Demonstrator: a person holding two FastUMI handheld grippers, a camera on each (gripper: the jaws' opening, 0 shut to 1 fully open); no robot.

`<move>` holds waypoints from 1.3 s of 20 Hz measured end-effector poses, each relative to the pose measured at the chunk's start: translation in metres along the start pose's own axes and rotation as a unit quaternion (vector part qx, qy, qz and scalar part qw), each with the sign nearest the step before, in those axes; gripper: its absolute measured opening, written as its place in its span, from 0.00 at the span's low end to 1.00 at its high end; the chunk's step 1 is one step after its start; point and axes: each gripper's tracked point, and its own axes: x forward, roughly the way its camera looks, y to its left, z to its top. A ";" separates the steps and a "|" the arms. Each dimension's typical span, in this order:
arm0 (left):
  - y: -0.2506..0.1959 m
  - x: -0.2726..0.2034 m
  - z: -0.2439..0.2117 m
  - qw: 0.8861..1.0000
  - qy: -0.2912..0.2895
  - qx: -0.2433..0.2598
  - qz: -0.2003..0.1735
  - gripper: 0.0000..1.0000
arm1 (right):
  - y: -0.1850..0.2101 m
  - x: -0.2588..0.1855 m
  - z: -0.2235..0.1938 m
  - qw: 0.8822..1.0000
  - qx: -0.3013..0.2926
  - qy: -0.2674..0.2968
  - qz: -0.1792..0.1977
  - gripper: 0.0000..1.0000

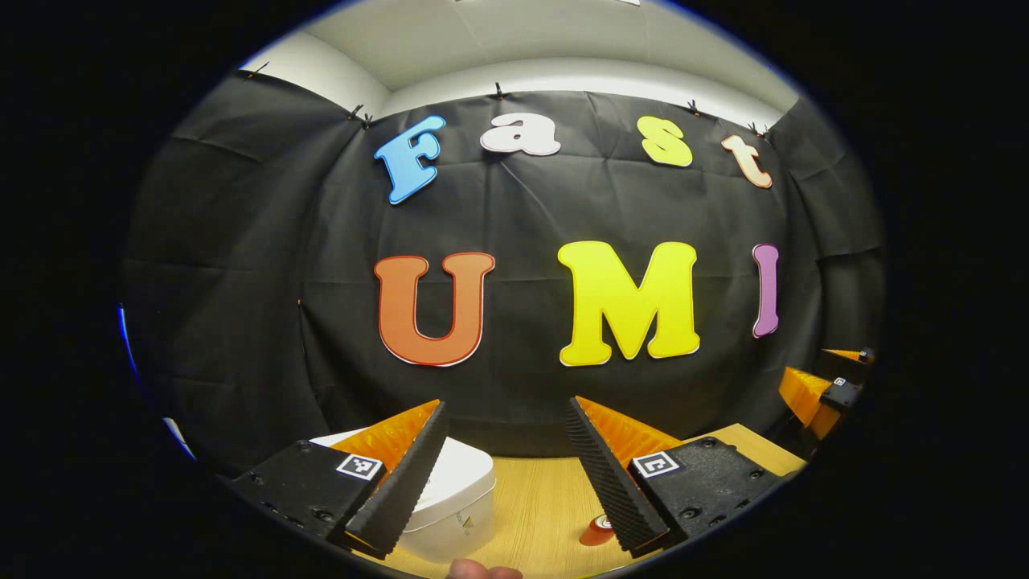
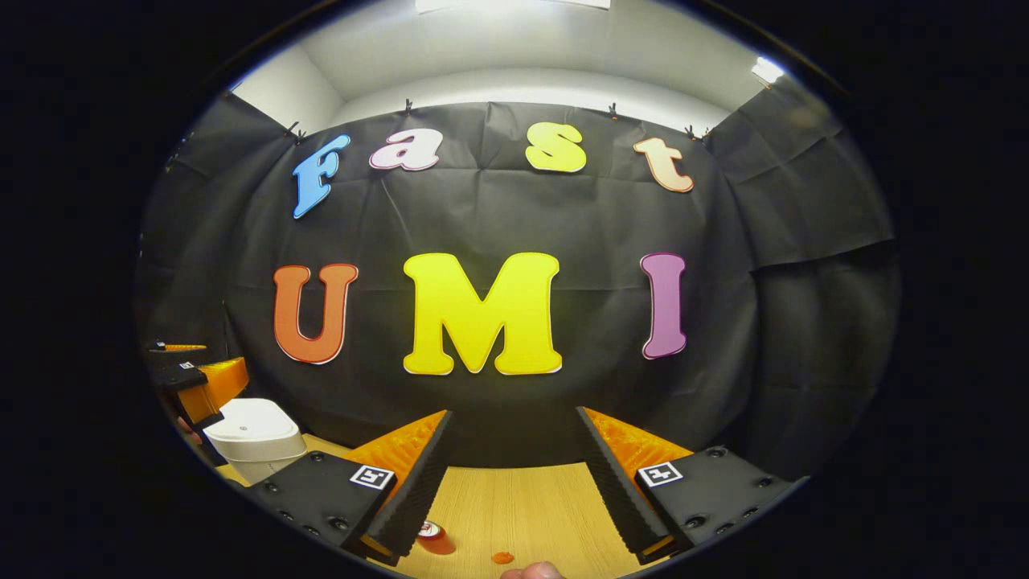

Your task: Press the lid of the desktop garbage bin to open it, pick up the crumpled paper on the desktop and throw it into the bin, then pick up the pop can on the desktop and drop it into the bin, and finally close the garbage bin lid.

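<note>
The white desktop bin (image 1: 454, 486) stands on the wooden table with its lid down, low and left in the left gripper view, partly behind that gripper's left finger. My left gripper (image 1: 506, 406) is held above the table, open, with nothing between its fingers. A red pop can (image 1: 599, 531) peeks out beside its right finger. In the right gripper view the bin (image 2: 253, 438) is at the far left and the pop can (image 2: 434, 537) stands just past the left finger. My right gripper (image 2: 514, 414) is open and holds nothing.
The wooden table (image 2: 522, 498) runs back to the black cloth wall. A small orange scrap (image 2: 502, 556) lies near the can. The other gripper hovers at the right edge (image 1: 828, 390) and, in the right gripper view, above the bin (image 2: 197, 378). A fingertip (image 1: 482, 571) shows at the bottom.
</note>
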 end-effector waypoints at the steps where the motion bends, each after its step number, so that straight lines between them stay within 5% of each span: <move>1: 0.001 0.002 0.002 1.000 -0.002 0.003 0.003 0.97 | -0.002 0.001 0.000 1.000 -0.003 0.001 -0.001 0.93; 6: 0.015 0.017 0.008 1.000 -0.007 0.008 0.024 0.96 | -0.013 0.008 0.008 1.000 0.000 -0.002 -0.004 0.94; 7: 0.021 0.020 0.006 0.999 -0.004 0.006 0.032 0.90 | -0.015 0.009 0.009 1.000 0.000 -0.003 -0.005 0.94; 11: 0.048 0.031 -0.002 0.998 0.011 0.000 0.067 0.96 | -0.015 0.011 0.006 1.000 -0.005 0.002 0.002 0.94; 26: 0.096 0.050 -0.081 0.986 0.116 -0.030 0.117 0.53 | -0.020 0.004 -0.008 0.999 -0.031 0.023 0.016 0.94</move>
